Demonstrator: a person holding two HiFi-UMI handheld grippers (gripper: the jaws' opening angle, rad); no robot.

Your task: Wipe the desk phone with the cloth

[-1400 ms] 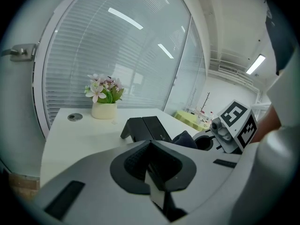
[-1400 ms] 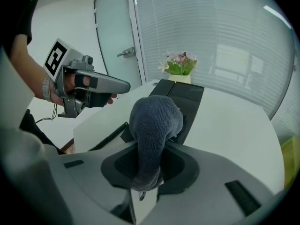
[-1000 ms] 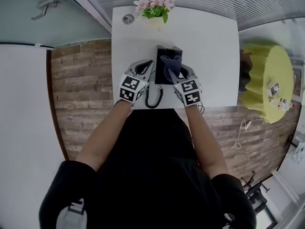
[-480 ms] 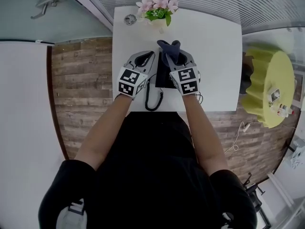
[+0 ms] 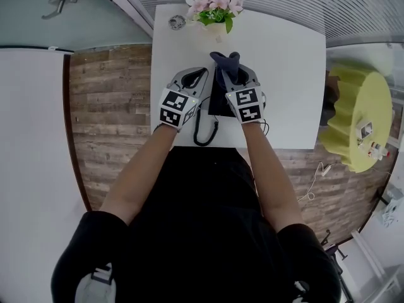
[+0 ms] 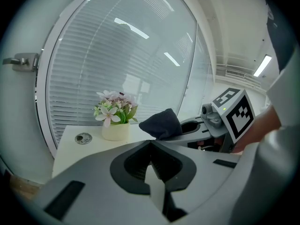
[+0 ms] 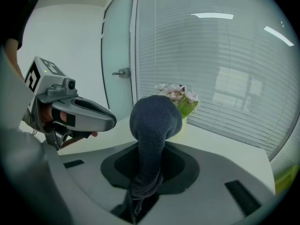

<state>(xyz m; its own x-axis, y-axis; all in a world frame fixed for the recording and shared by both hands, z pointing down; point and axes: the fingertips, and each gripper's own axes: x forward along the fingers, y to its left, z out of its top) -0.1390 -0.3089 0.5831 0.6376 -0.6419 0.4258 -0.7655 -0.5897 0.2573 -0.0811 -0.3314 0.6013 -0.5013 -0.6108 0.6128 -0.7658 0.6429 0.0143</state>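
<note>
Cloth (image 7: 154,121): dark navy knit, soft and floppy, looks basically weightless. It bunches into a rounded wad poking out past the jaw tips, so my guess is it wraps round edges fine but needs pressing down to really scrub
Where it is: up over the far end of the desk phone (image 5: 214,103); can't tell from the head view whether it's touching the phone
Grip spot: one end is pinched deep between the jaws and the loose wad is the wiping bit. Reckon that's the right hold, any shallower and it'd probably slip out
Right gripper (image 5: 235,77): clamped on the cloth
Desk phone: black, looks like hard plastic, sits mid-table. Probably light enough to skid under a wipe, so go gentle or brace it
Left gripper (image 5: 196,77): jaws pressed together with nothing in them, just beside the phone at its 9 o'clock, handy for steadying the body
Cord (image 5: 203,128): coiled, loops off at the phone's 7 o'clock toward the table edge, springy and easy to snag
Flower pot (image 5: 216,17): 12 o'clock from the phone, near, likely tippy if a stroke overshoots
Small round thing (image 5: 177,22): 11 o'clock, can't tell what it is
Table (image 5: 284,74): white top under all of it
</note>
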